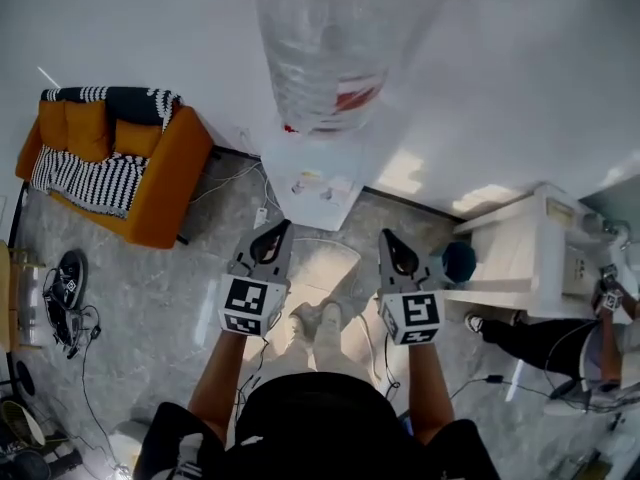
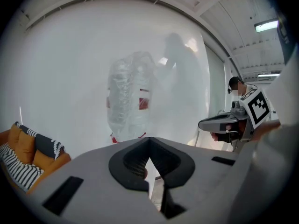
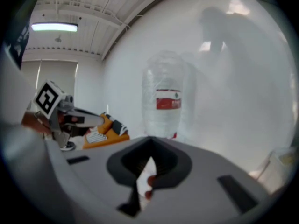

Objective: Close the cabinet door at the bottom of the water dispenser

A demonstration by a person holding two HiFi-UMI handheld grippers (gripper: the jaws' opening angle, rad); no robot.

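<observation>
Left gripper [image 1: 274, 232] and right gripper [image 1: 391, 240], both closed and empty, face the water dispenser [image 1: 312, 183] ahead.

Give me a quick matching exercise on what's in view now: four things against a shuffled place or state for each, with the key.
Things:
1. sofa
2. water bottle
3. left gripper
4. white table

Place or state:
A. neck down on the dispenser
B. jaws together, nothing held
C. orange, at the left of the head view
D. at the right of the head view

Pairs: 1-C, 2-A, 3-B, 4-D
</observation>
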